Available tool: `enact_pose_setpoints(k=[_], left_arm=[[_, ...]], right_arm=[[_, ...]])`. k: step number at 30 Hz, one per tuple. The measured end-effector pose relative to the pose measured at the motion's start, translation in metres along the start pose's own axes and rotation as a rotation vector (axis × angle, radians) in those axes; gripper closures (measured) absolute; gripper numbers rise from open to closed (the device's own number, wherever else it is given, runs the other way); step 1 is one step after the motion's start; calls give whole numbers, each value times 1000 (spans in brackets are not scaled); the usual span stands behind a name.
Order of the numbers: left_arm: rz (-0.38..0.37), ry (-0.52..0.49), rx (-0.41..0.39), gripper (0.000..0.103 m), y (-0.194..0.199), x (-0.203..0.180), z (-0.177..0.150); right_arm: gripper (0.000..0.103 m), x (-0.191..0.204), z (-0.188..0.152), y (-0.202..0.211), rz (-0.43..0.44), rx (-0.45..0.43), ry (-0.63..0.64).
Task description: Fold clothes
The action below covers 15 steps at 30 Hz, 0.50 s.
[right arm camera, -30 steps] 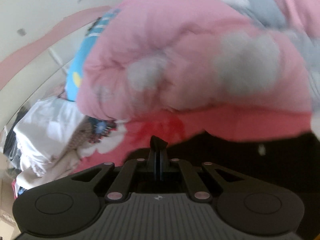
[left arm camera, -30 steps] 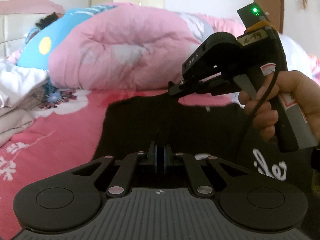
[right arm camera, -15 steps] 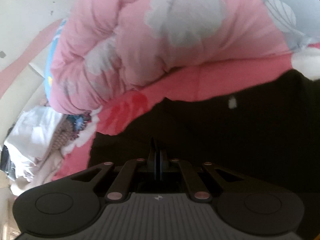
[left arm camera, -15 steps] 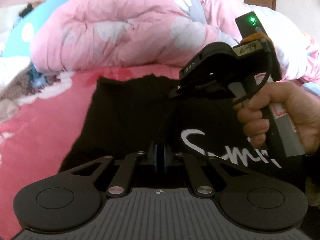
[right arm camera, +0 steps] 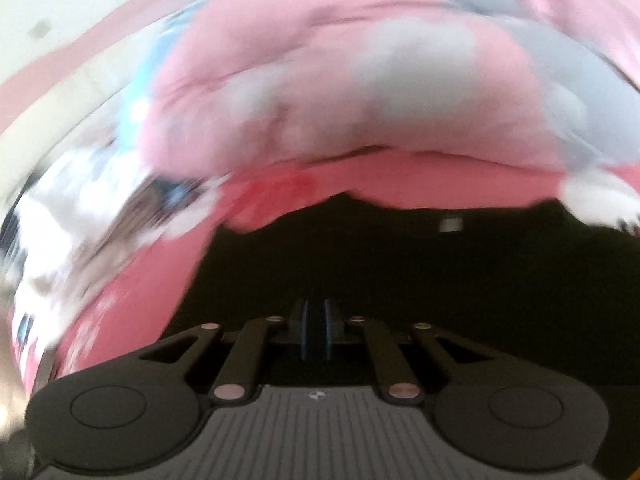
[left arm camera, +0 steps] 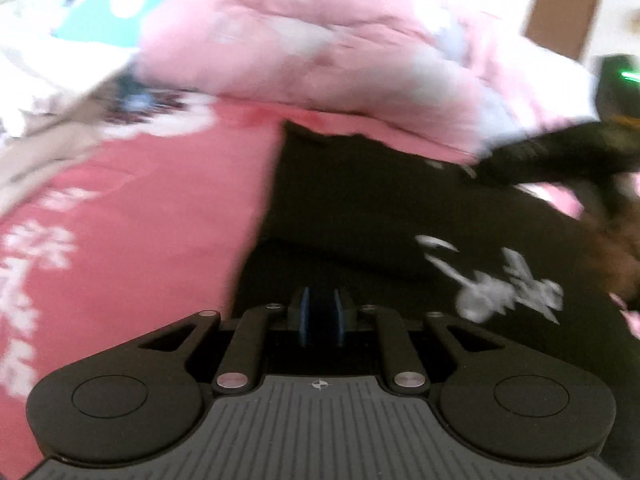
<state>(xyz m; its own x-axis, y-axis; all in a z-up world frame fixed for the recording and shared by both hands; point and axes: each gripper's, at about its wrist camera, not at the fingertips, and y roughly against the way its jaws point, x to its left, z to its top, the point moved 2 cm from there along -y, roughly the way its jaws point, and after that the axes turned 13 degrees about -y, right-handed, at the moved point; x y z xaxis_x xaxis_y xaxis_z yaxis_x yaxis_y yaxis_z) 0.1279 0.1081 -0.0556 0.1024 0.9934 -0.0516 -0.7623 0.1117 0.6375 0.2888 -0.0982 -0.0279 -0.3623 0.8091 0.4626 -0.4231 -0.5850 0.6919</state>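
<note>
Broadly, both wrist views are smeared with motion blur, so only coarse shapes read. Largest is the pink bedsheet (left arm camera: 152, 208), printed with white flowers, which fills the left half of the left wrist view and shows as a band across the right wrist view. Along its far edge sits a bulky pink quilt (left arm camera: 328, 52) with pale grey patches, bunched in a long mound; a turquoise pillow or cover (left arm camera: 108, 12) lies at its left end, and a heap of white and beige cloth (left arm camera: 36, 92) sits at the far left. A brown door (left arm camera: 564, 8) stands in the upper right corner of the left wrist view. Spread on the sheet in front of the quilt is the black garment (left arm camera: 360, 208), flat in its far part with a fold or raised ridge running across it nearer the camera; its white printed lettering (left arm camera: 496, 284) shows on the right, and a small pale tag (right arm camera: 450, 224) sits near its far edge in the right wrist view. The left gripper (left arm camera: 320, 316) hangs low over the near part of the garment, its blue-lined fingers slightly parted; whether cloth lies between them I cannot tell. The right gripper (right arm camera: 316, 328) is likewise just above the black fabric with a narrow gap between its fingers, and dark cloth against dark gap hides any pinch. Seen from the left wrist, the right gripper's body is a black blur at the right edge, with a green light (left arm camera: 630, 76) above it.
</note>
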Motion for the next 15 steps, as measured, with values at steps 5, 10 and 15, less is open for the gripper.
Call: enact_pose_setpoints(k=[5, 10, 15], left_arm=[[89, 17, 7, 89, -15, 11, 0], [77, -13, -14, 89, -11, 10, -3], [10, 15, -24, 88, 8, 20, 2]], right_arm=[[95, 23, -31, -8, 20, 59, 155], [95, 35, -61, -17, 24, 100, 284], [93, 30, -49, 2, 11, 114, 251]])
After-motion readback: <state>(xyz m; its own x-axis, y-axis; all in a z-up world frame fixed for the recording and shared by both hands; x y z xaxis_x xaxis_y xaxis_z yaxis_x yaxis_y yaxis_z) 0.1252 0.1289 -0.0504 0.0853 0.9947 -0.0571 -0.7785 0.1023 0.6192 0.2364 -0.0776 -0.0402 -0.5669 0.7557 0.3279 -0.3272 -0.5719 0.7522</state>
